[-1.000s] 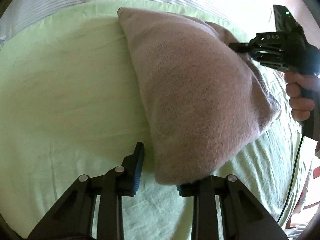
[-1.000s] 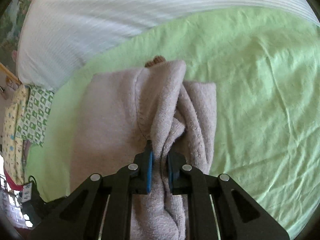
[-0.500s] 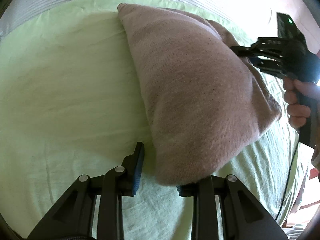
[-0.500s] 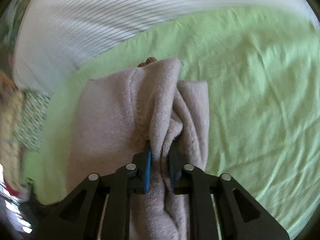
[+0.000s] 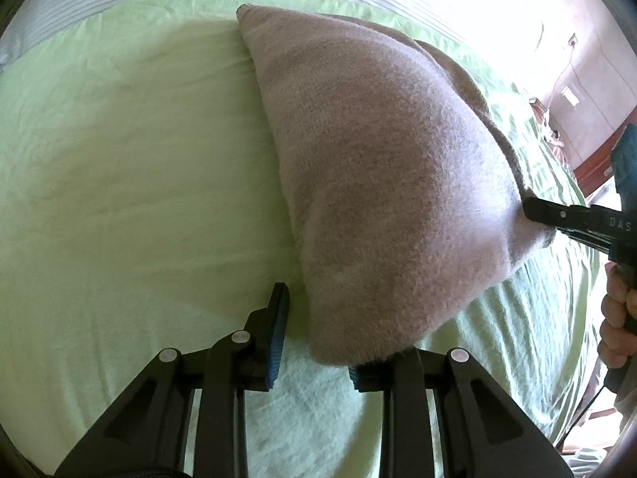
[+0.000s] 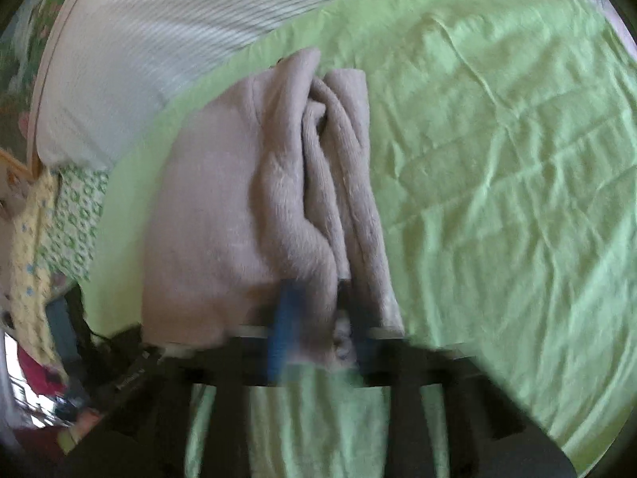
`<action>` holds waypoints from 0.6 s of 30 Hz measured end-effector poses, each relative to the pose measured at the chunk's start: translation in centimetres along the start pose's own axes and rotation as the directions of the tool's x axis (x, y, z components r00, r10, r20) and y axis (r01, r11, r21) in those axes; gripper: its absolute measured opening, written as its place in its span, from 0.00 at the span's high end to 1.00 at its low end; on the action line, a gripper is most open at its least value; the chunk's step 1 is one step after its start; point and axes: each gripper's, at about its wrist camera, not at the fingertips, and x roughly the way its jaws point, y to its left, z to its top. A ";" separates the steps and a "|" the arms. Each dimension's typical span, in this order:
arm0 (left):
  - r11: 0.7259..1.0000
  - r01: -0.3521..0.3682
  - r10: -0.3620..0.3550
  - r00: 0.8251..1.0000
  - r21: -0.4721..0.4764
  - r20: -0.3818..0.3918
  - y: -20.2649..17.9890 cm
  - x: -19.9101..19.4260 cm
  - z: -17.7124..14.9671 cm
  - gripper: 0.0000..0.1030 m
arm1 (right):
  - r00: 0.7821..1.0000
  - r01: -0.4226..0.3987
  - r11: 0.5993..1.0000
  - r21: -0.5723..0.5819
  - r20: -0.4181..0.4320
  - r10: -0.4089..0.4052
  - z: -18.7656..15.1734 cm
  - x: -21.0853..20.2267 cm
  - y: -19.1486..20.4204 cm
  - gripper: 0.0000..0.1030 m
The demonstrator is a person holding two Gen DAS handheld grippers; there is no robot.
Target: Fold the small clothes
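The mauve knitted garment [image 5: 382, 183], already doubled into a thick pad, lies on the light green sheet [image 5: 119, 167] and stretches away from the left gripper [image 5: 314, 352]. Its near corner sits between that gripper's jaws, resting on the right-hand one while the blue-padded left one stands clear, so the jaws are partly open and pinch nothing; the corner is probably kept there to steady the pad while its other end is worked.

The right gripper [image 6: 318, 324] has its jaws drawn close on a gathered bundle of the garment's edge layers [image 6: 330, 183], which run straight ahead from its tips. They have just been closing, with that cloth between them, and its own view is smeared by motion. In the left wrist view its black fingers [image 5: 557, 215] bite the pad's far right corner, with the person's hand [image 5: 617, 318] on the handle. Holding all the loose layers at once looks meant to stop the fold from springing apart.

A white striped cover [image 6: 167, 51] lies beyond the sheet.
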 end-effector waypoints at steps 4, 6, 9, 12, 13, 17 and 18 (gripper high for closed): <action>1.000 -0.004 0.004 1.000 0.010 -0.003 -0.3 -0.2 0.0 0.79 | 0.997 0.034 0.999 -0.010 0.066 -0.034 -0.2 -1.6 -0.2 0.94; 1.000 -0.005 0.005 1.000 0.018 -0.008 -0.6 0.0 -0.3 0.79 | 0.996 0.058 0.998 -0.017 0.062 -0.057 -0.3 -1.5 -0.5 0.94; 0.999 -0.010 0.011 1.000 0.033 -0.020 -0.8 0.6 -0.6 0.79 | 0.992 0.126 0.991 -0.044 0.022 -0.125 -1.3 -0.2 -1.5 0.95; 0.999 -0.014 0.015 0.999 0.042 -0.031 -0.9 0.6 -0.5 0.76 | 0.991 0.134 0.991 -0.028 0.001 -0.134 -1.6 0.4 -1.9 0.95; 0.999 -0.012 0.014 0.999 0.041 -0.036 -1.0 0.5 -0.6 0.75 | 0.990 0.142 0.989 -0.030 -0.002 -0.143 -1.5 0.3 -1.8 0.95; 1.000 0.004 -0.002 0.999 0.030 -0.050 -0.8 -0.4 -0.8 0.70 | 0.991 0.135 0.990 -0.032 -0.002 -0.135 -1.5 -0.5 -1.4 0.92; 1.000 0.010 -0.008 0.999 0.026 -0.053 -0.6 -0.8 -0.9 0.65 | 0.991 0.135 0.990 -0.030 -0.002 -0.135 -1.5 -0.8 -1.5 0.92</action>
